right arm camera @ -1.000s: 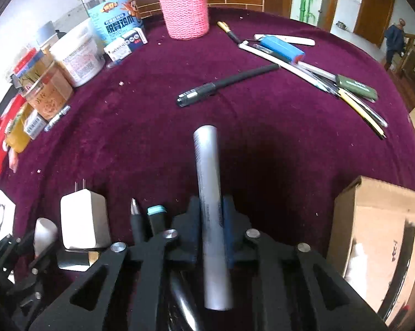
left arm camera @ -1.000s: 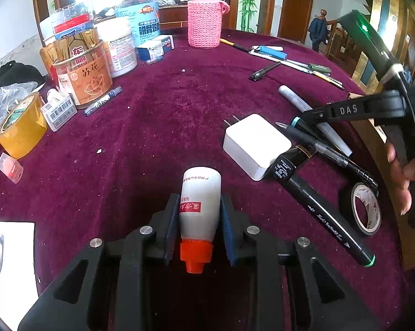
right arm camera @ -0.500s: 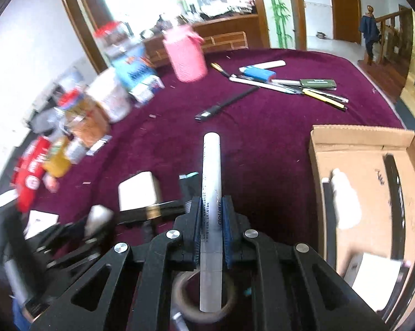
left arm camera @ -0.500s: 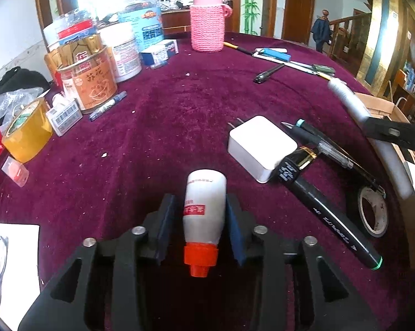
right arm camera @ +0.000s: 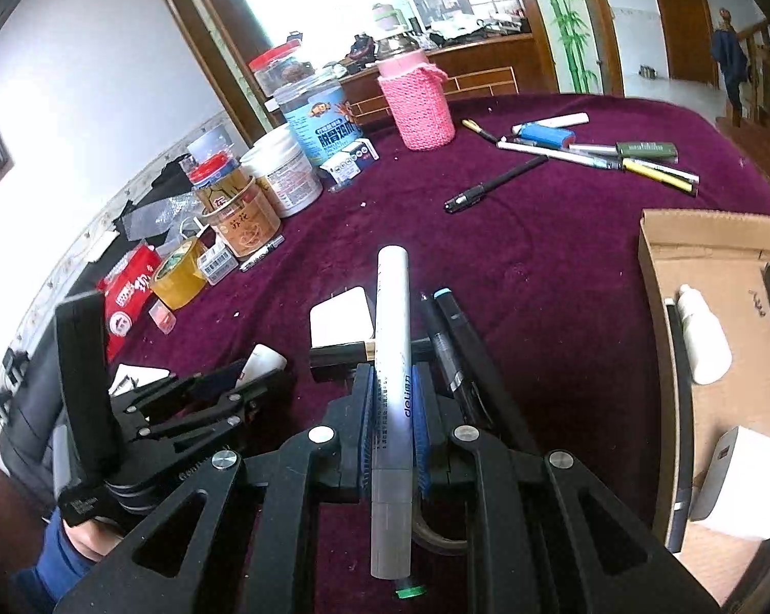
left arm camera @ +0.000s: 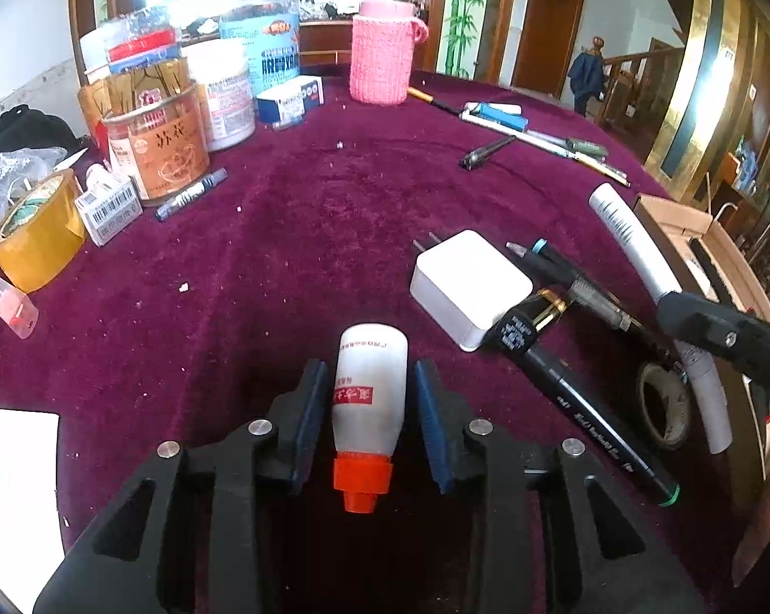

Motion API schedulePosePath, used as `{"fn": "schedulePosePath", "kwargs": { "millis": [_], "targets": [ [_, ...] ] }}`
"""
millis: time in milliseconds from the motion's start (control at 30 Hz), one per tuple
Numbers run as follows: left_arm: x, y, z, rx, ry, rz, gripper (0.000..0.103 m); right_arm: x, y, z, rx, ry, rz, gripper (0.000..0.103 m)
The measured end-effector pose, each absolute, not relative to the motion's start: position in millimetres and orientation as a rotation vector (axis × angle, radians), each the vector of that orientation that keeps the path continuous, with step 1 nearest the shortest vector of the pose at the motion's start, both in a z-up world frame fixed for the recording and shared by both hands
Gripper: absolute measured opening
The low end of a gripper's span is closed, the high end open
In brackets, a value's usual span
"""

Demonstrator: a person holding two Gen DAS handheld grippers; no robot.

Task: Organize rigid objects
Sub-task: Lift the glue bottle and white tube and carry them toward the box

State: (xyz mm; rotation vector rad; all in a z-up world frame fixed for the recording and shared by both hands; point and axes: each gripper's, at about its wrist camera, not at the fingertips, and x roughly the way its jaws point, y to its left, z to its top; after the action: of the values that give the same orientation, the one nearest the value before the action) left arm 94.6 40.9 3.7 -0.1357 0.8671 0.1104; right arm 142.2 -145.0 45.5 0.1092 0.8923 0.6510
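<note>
My left gripper (left arm camera: 369, 389) is shut on a white glue bottle (left arm camera: 368, 389) with an orange cap, held just above the maroon tablecloth. My right gripper (right arm camera: 392, 404) is shut on a silver marker (right arm camera: 392, 358), lifted over the table; the marker also shows at the right in the left wrist view (left arm camera: 636, 250). A cardboard box (right arm camera: 656, 317) at the right holds a white bottle (right arm camera: 702, 332) and other items. A white charger (left arm camera: 467, 286), a black marker (left arm camera: 584, 409), pens (left arm camera: 569, 276) and a tape ring (left arm camera: 661, 407) lie on the cloth.
Jars and tins (left arm camera: 154, 148), a yellow tape roll (left arm camera: 37, 230) and small boxes crowd the far left. A pink knitted bottle (left arm camera: 382, 61) stands at the back. Several pens (right arm camera: 590, 153) lie at the far right. White paper (left arm camera: 11, 486) lies near left.
My right gripper has lifted the silver marker off the cloth and swung right, toward the cardboard box. My left gripper has kept the glue bottle, shifting only slightly.
</note>
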Motion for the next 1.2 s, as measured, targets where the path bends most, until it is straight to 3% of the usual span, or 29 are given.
{"fn": "schedulePosePath", "kwargs": {
  "millis": [467,533,667,1200],
  "targets": [
    [98.2,37.4,-3.0,-0.093,0.912,0.122,0.033,142.0,-140.9,38.7,0.098,0.907,0.643,0.012],
    [96.9,35.2,-3.4,-0.065,0.903,0.146,0.024,141.7,-140.2,39.5,0.098,0.904,0.645,0.012],
    [95.5,34.2,-2.9,-0.048,0.902,0.146,0.024,141.3,-141.2,40.0,0.102,0.900,0.647,0.012],
    [79.7,19.5,29.8,0.048,0.667,0.232,0.024,137.0,-142.8,48.6,0.079,0.846,0.636,0.012]
  ]
}}
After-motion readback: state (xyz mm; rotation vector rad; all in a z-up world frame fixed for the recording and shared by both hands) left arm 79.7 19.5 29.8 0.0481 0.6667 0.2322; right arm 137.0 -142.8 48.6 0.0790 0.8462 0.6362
